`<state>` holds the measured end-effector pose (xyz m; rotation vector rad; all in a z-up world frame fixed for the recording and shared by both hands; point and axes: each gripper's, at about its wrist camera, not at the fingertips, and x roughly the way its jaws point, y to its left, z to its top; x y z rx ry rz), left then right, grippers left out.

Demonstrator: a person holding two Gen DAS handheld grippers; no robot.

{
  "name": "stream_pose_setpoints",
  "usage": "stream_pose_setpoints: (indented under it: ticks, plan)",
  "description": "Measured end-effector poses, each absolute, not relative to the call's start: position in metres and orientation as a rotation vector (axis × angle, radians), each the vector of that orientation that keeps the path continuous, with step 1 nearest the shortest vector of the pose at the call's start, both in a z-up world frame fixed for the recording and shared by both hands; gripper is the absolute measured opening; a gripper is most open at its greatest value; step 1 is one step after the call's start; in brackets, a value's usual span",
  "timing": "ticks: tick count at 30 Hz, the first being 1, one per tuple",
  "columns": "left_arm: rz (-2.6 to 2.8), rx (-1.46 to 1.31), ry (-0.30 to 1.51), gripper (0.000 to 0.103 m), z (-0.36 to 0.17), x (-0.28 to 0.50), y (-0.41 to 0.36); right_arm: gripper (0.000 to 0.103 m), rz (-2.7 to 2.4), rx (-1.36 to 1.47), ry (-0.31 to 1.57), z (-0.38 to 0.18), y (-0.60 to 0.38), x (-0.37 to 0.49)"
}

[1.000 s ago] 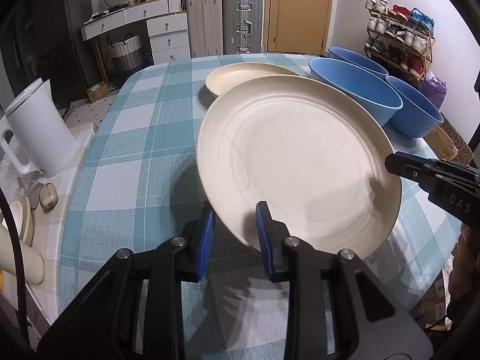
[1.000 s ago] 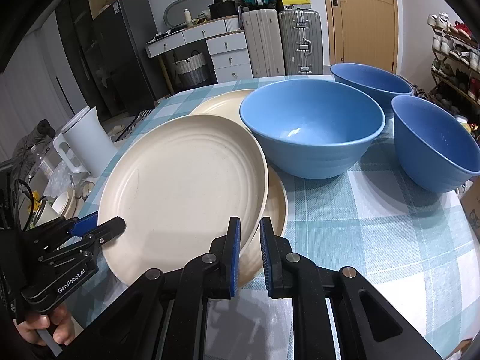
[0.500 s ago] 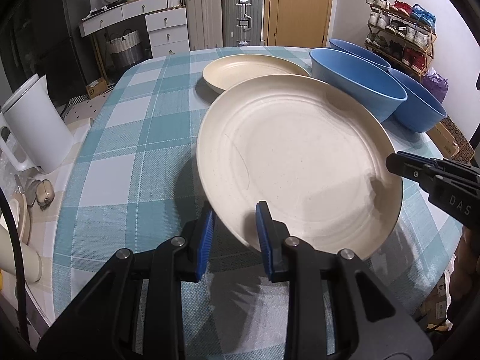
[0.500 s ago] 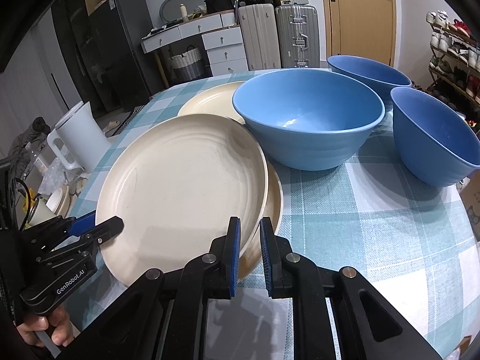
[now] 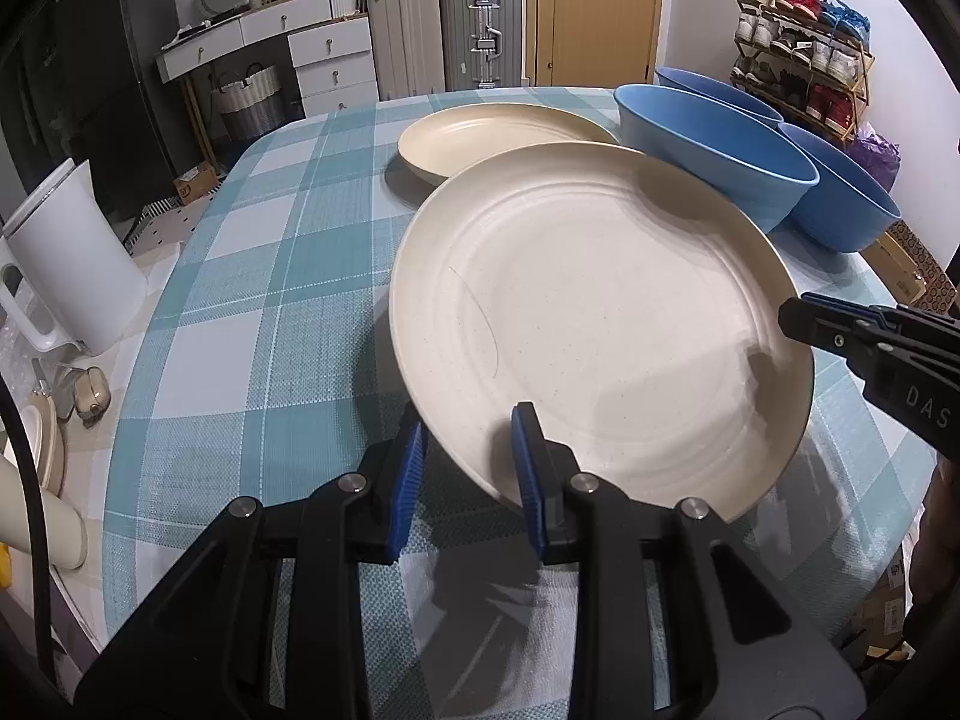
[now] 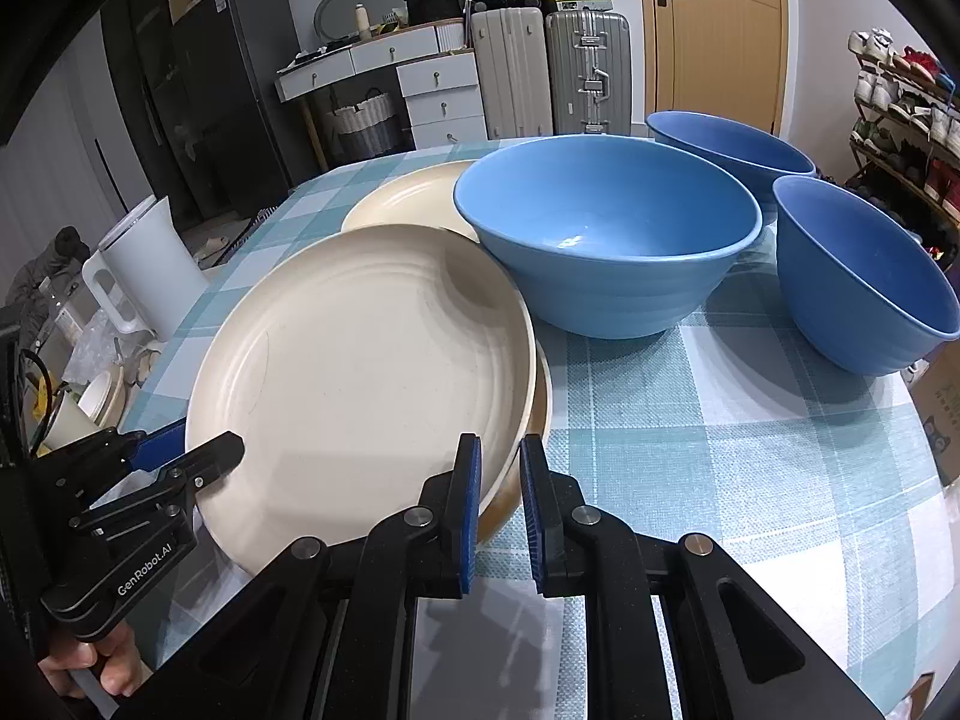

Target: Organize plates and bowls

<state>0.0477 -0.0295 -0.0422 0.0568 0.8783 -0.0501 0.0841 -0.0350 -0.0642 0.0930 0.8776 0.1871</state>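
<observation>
Both grippers clamp one cream plate (image 5: 600, 324) by its rim: the left gripper (image 5: 468, 468) at the near edge, the right gripper (image 6: 499, 498) at the opposite side. The plate hangs tilted above the checked bench (image 5: 240, 312), over another cream plate (image 6: 537, 414). Three blue bowls (image 6: 606, 234) stand beside it.

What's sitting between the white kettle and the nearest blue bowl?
The held cream plate, with a second plate under its right edge, fills that stretch in the right wrist view.
</observation>
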Motion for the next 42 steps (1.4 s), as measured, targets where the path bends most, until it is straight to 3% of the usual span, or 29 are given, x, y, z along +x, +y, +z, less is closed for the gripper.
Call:
stream_pose_setpoints:
  ticks: [32, 38, 41, 42]
  plan:
    - [-0.054, 0.092, 0.898, 0.032, -0.051, 0.046, -0.040, 0.014, 0.173, 0.104, 0.908, -0.076, -0.042, 0.089]
    - [-0.089, 0.027, 0.915, 0.036, -0.050, 0.048, -0.029, 0.022, 0.185, 0.109, 0.909, -0.073, -0.044, 0.088]
    - [-0.098, 0.006, 0.891, 0.052, -0.042, 0.046, -0.024, 0.041, 0.201, 0.133, 0.899, -0.068, -0.045, 0.088]
    - [-0.103, -0.005, 0.885, 0.066, -0.040, 0.046, -0.022, 0.049, 0.208, 0.141, 0.893, -0.066, -0.046, 0.087]
